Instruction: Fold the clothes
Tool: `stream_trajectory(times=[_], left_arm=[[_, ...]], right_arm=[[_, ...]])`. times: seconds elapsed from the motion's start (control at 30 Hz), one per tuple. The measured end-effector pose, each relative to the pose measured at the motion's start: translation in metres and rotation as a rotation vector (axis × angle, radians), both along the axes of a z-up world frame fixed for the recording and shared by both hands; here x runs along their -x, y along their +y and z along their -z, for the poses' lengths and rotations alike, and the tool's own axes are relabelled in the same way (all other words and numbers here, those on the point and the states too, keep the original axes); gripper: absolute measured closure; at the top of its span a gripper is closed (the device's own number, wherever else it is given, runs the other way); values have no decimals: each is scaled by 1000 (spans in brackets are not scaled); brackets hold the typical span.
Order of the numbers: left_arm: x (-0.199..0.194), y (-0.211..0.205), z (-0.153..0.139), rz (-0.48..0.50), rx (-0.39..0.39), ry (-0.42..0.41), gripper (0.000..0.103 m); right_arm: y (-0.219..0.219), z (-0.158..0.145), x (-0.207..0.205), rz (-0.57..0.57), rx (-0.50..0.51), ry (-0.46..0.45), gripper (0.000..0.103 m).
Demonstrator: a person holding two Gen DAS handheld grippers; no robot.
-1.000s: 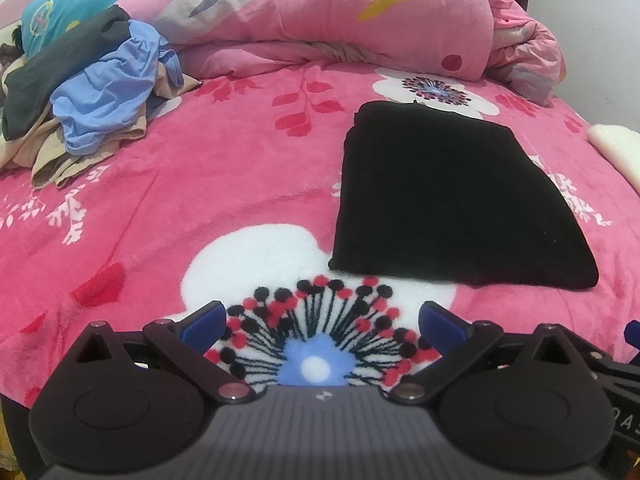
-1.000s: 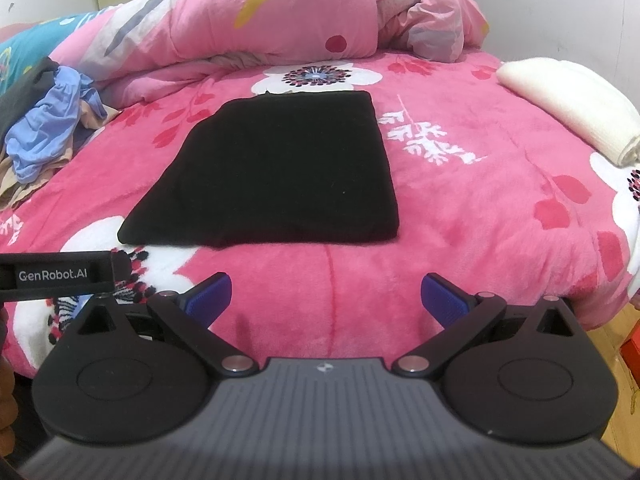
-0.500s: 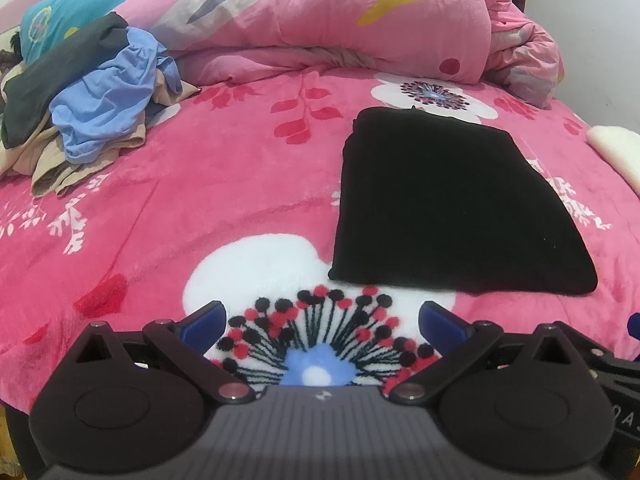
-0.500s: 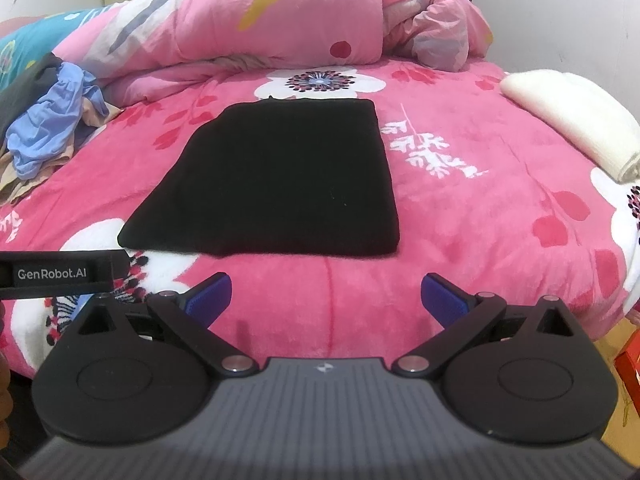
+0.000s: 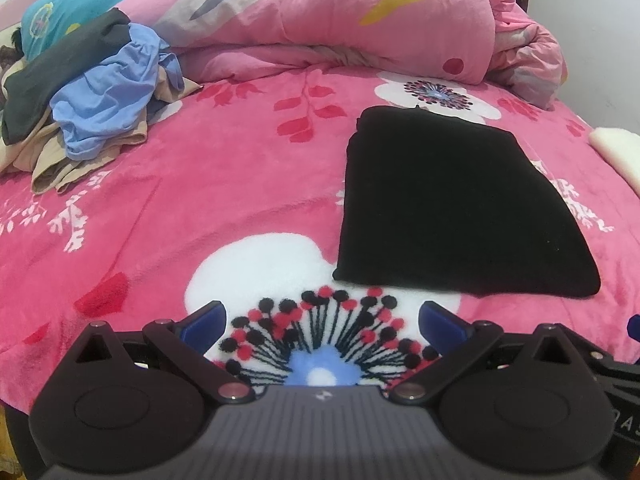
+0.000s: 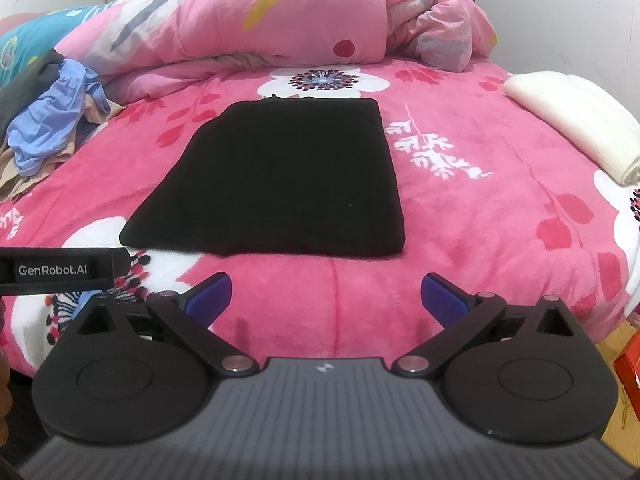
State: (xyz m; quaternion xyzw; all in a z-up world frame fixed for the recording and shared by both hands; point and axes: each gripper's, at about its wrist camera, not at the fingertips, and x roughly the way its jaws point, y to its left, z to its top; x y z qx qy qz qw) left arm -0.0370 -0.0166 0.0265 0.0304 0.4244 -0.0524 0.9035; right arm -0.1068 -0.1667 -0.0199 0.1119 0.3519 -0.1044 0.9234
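Observation:
A black garment (image 5: 452, 208) (image 6: 280, 176) lies folded into a flat rectangle on the pink flowered blanket (image 5: 224, 184) (image 6: 472, 208). My left gripper (image 5: 322, 322) hovers open over the blanket's near edge, to the near left of the garment, with nothing between its blue pads. My right gripper (image 6: 326, 294) is open too, just short of the garment's near edge and holding nothing. A heap of unfolded clothes (image 5: 92, 96) (image 6: 48, 120), blue, dark grey and beige, sits at the far left of the bed.
A rolled pink quilt (image 5: 340, 16) (image 6: 280, 16) runs across the head of the bed. A folded white cloth (image 6: 576, 128) (image 5: 616, 152) lies at the right edge. The left gripper's body (image 6: 60, 270) shows at the left of the right wrist view. Floor and a red box (image 6: 630, 372) lie beyond the right edge.
Both grippers have drawn back and risen slightly from the bed, so the black garment sits a little farther off. Both stay open and the garment has not moved.

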Motion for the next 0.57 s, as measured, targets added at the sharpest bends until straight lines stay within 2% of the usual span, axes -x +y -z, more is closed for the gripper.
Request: stream_trajectory(times=[0.57], left_arm=[[-1, 1, 2, -4, 2, 9, 0]], right_arm=[[-1, 0, -3, -2, 1, 6, 1]])
